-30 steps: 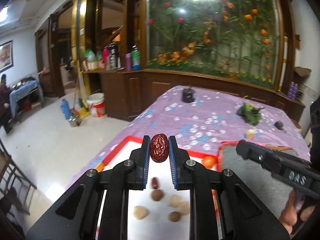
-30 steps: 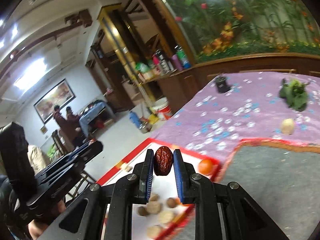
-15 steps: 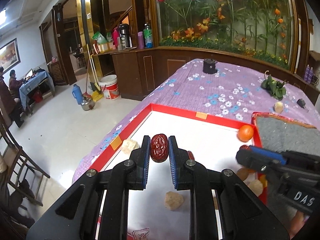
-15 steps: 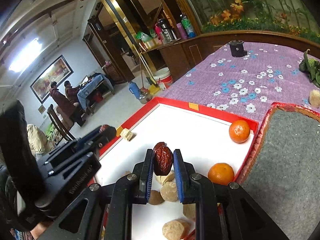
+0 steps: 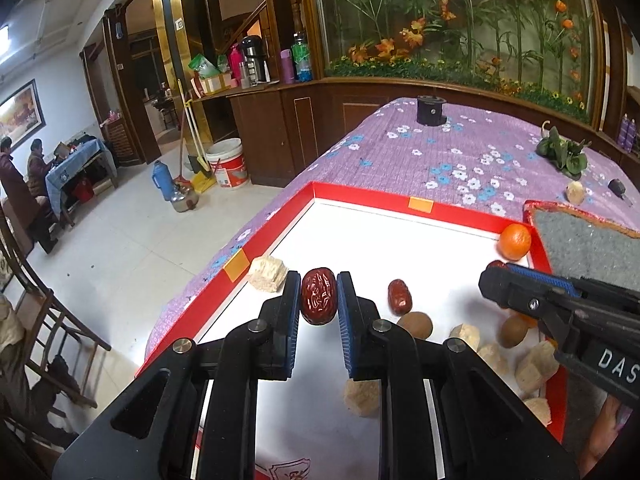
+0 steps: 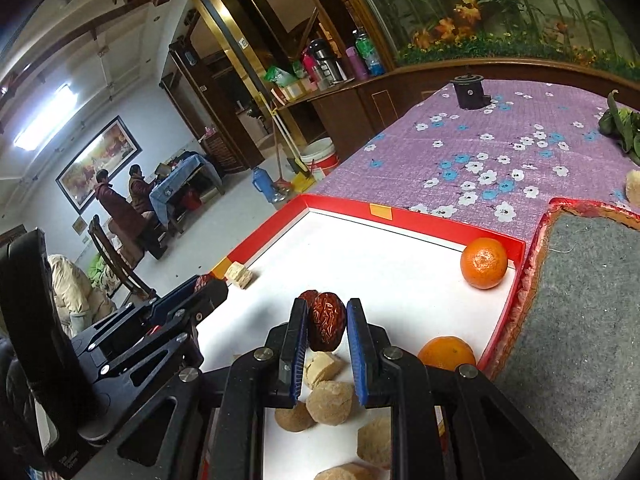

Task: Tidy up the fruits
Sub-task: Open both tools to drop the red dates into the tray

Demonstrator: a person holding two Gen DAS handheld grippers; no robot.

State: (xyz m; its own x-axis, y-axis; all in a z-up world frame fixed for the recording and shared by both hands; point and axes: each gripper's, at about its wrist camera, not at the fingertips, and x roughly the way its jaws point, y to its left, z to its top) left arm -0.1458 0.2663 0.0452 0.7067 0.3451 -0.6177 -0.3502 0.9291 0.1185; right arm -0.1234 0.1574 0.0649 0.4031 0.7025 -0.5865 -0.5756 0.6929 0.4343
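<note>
My left gripper [image 5: 319,298] is shut on a wrinkled red date [image 5: 318,295] and holds it low over the red-rimmed white tray [image 5: 360,196]. My right gripper [image 6: 327,326] is shut on another red date [image 6: 328,326] above the same tray [image 6: 408,220]; it also shows at the right of the left wrist view [image 5: 520,284]. A third red date [image 5: 400,297] lies on the tray floor. Two oranges [image 6: 484,263] [image 6: 447,354] sit by the tray's right wall. Several brown round fruits [image 6: 331,402] and pale chunks [image 5: 267,273] lie in the tray.
A grey felt mat [image 6: 580,300] with a red edge lies right of the tray. The purple flowered cloth [image 5: 440,152] carries a black cup [image 5: 430,110], green leaves [image 5: 562,156] and a pale lump [image 5: 575,193]. The table's left edge drops to the floor.
Both grippers have come down and tilted toward the tray, each still holding its date. The tray and the fruit in it now look larger and nearer.
</note>
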